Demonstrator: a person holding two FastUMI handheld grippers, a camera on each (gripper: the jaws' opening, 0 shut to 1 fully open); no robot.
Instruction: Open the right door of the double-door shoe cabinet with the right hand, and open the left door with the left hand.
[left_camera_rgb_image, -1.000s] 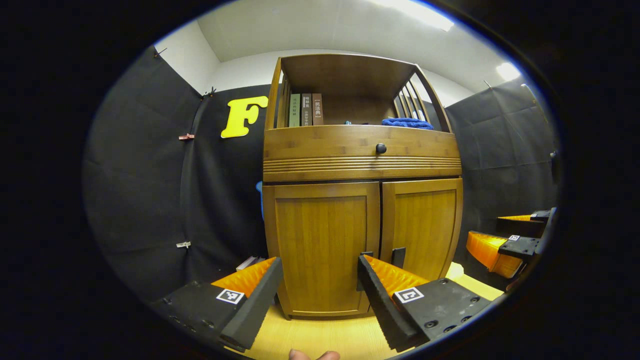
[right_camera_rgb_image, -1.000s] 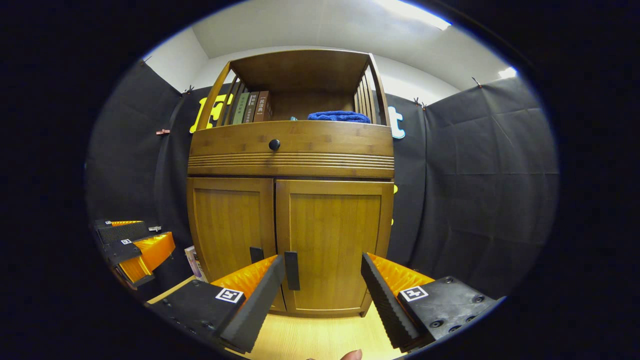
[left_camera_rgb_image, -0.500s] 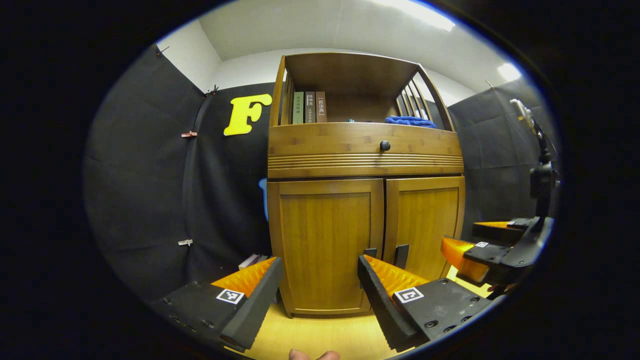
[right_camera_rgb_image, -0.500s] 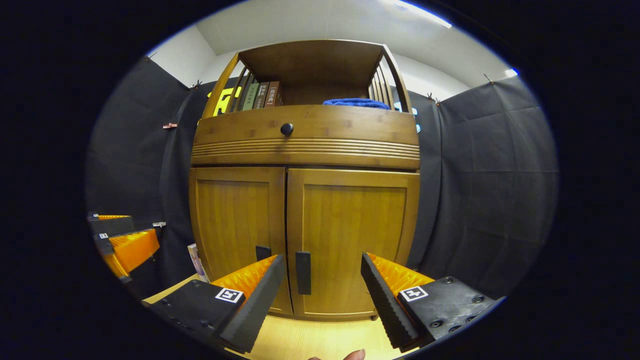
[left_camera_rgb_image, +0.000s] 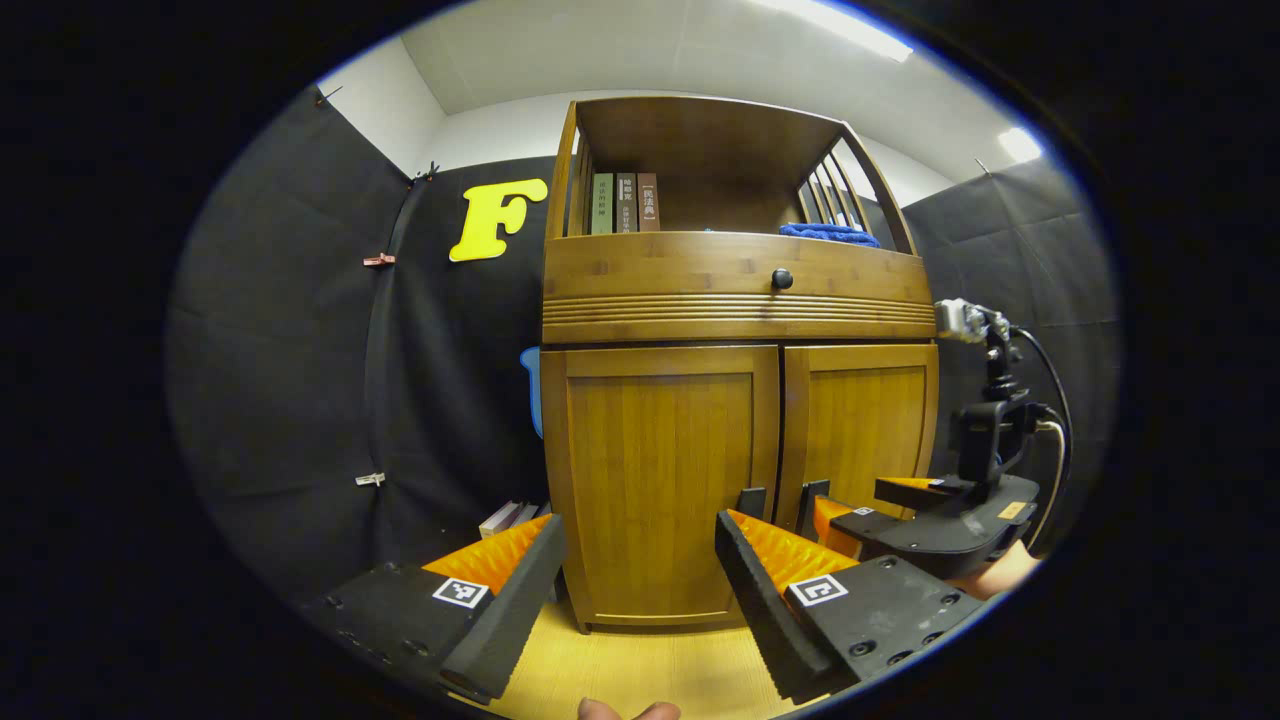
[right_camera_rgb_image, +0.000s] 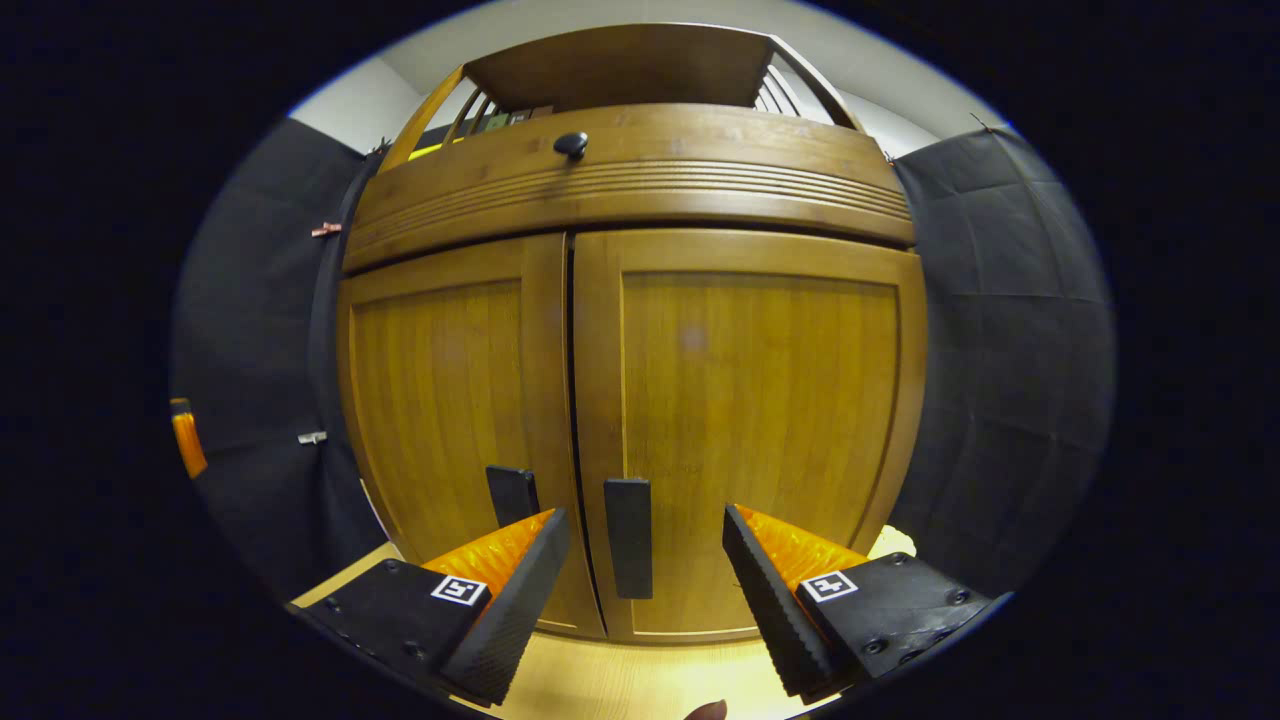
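I bring my right gripper (right_camera_rgb_image: 645, 560), fingers spread wide and empty, up to the right door's handle (right_camera_rgb_image: 628, 537) on the shut shoe cabinet (left_camera_rgb_image: 740, 300); next I must straddle and pinch it. My left gripper (left_camera_rgb_image: 640, 565) waits farther back, open and empty.

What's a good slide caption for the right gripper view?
Open right gripper nears the right door handle; both doors shut.

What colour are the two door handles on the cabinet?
Black. The handles show best in the right gripper view, low on both doors beside the centre gap.
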